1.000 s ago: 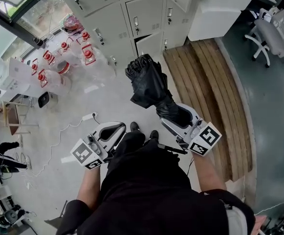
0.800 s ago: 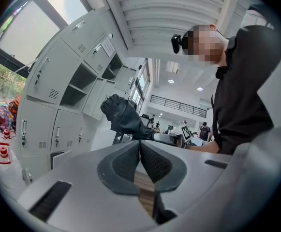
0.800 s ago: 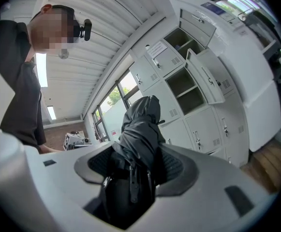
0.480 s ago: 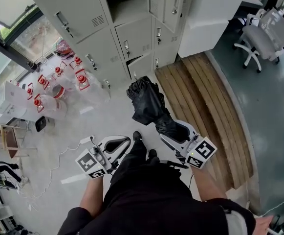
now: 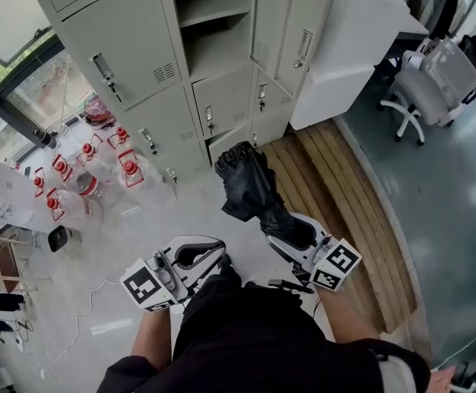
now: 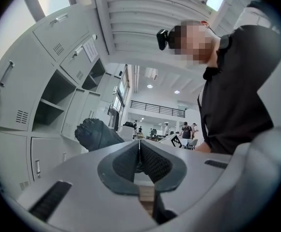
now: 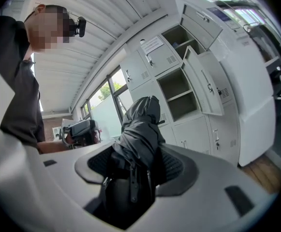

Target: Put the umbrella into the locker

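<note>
A folded black umbrella (image 5: 250,184) sticks out forward from my right gripper (image 5: 289,230), which is shut on it near the handle end; the right gripper view shows the umbrella (image 7: 139,129) filling the space between the pads. My left gripper (image 5: 195,254) is held low at my left side, shut with nothing in it, its pads (image 6: 149,161) pressed together. The grey lockers (image 5: 139,64) stand ahead, with an open compartment (image 5: 213,51) beside a swung-out door (image 5: 291,27). In the right gripper view the open compartments (image 7: 178,92) lie past the umbrella tip.
Several water jugs with red caps (image 5: 98,174) stand on the floor at the left by a window. Wooden planks (image 5: 348,195) lie on the floor at the right. A white cabinet (image 5: 356,39) and an office chair (image 5: 434,72) stand at the far right.
I have moved closer to the lockers: they fill more of the head view and the open compartment now shows. The umbrella stays held in the right gripper. The left gripper stays shut.
</note>
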A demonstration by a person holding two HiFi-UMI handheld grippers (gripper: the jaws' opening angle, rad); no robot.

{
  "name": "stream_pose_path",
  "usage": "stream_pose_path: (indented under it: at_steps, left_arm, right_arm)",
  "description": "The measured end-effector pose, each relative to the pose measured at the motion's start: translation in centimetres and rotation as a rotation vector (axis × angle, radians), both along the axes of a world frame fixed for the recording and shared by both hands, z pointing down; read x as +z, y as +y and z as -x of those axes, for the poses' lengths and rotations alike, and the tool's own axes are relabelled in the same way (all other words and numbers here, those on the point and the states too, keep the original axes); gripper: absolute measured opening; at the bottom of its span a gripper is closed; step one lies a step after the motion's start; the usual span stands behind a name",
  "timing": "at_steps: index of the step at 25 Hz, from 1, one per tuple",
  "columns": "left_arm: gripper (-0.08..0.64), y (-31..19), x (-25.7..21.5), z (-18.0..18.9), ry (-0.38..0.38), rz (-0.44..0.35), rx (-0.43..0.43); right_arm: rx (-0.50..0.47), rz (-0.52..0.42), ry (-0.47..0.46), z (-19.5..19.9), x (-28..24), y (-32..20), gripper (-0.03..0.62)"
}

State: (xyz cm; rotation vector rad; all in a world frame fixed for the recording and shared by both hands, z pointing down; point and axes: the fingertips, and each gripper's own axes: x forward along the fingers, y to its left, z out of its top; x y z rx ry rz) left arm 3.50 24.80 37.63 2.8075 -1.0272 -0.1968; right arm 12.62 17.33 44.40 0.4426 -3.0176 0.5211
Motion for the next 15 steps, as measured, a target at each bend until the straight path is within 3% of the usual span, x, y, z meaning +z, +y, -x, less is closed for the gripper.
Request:
stream_pose_path:
  at_steps: [15]
  left_arm:
    - [0.02,-8.0,-0.6,11.4,0.067,-0.03,-0.008]
  right_arm:
    - [0.063,-0.038,-0.001,9.1,-2.9,-7.7,0.259]
